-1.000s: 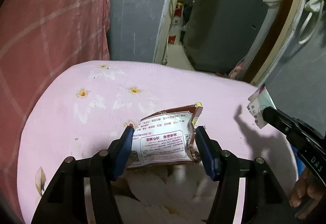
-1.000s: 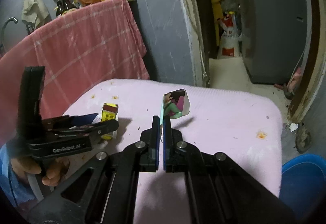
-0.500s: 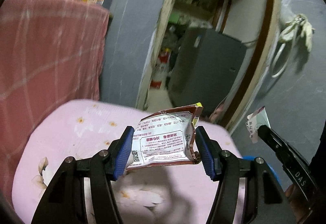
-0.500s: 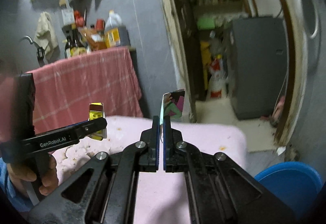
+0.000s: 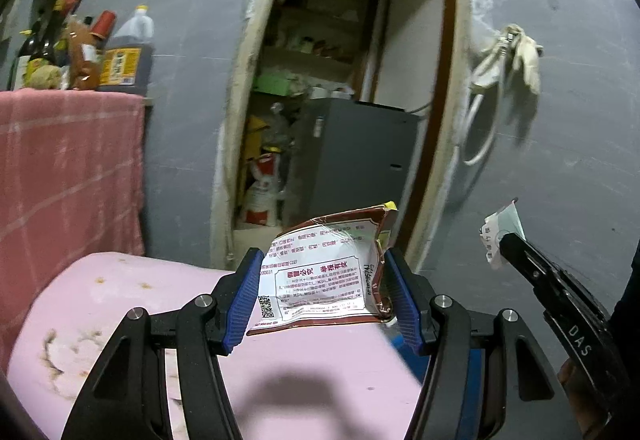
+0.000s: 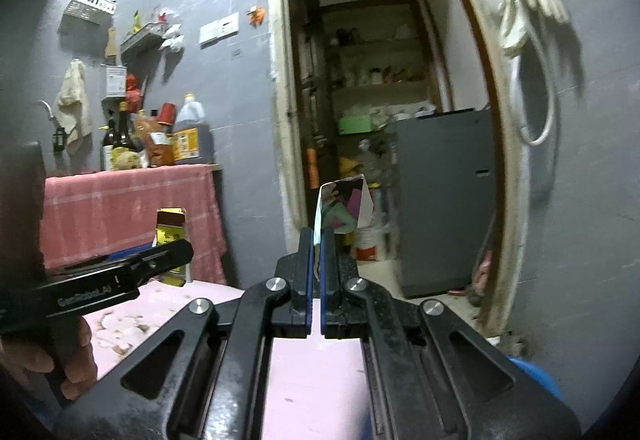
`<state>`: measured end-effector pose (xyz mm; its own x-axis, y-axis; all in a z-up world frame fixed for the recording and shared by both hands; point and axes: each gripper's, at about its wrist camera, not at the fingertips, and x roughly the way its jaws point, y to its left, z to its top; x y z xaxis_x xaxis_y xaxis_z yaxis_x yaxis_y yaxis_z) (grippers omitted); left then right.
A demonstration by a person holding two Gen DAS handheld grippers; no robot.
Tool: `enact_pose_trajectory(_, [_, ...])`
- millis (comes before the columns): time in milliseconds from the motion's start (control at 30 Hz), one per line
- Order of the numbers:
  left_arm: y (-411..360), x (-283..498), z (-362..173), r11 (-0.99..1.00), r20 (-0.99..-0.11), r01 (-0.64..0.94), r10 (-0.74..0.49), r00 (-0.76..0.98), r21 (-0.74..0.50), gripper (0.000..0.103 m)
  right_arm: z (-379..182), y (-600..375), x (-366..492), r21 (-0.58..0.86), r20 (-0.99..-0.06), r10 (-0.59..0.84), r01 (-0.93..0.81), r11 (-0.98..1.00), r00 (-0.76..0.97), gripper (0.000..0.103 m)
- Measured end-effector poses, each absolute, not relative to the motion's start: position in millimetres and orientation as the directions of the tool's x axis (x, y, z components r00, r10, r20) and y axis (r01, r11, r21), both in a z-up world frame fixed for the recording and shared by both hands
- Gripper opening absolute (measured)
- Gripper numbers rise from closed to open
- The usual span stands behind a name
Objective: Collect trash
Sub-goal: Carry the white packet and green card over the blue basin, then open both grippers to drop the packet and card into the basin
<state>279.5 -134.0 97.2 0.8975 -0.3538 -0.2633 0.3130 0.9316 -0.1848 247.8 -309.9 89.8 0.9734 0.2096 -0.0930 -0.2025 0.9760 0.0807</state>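
Left wrist view: the left gripper (image 5: 322, 294) is clamped across a flattened foil sachet (image 5: 326, 276), held in the air above the pink table (image 5: 100, 304). The sachet is judged light, thin and crinkly; grip it across its flat faces. Its panel carries dense Chinese print, a QR code and digits ending "200031". The other tool shows "DAS". Right wrist view: the right gripper (image 6: 318, 240) is closed almost fully on a folded paper scrap (image 6: 344, 206), held upright above the table edge; it is limp, weightless and easily torn. The left tool reads "GenRobot.AI". A blue bin (image 6: 536, 376) sits below right.
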Motion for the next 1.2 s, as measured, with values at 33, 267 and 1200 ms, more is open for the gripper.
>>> enact_pose_trajectory(33, [-139.4,279.3,96.5,0.928,-0.263,0.321,-0.363,0.894,-0.188,0.055,89.0,-316.3,244.8,0.079,-0.096,0.196,-0.189,0.979,0.976,0.003])
enact_pose_trajectory(267, [-188.5,279.4,86.5,0.9,-0.296,0.389,-0.432,0.852,-0.196,0.055,76.2,-356.0,233.9,0.101,-0.148,0.108,-0.094,0.99,0.983,0.003])
enact_pose_trajectory(1200, [-296.0,323.6,6.0,0.858,-0.586,0.437,-0.507,0.632,-0.271,0.056,5.5,-447.8,271.1,0.343,-0.491,0.126,0.058,0.938,0.862,0.004])
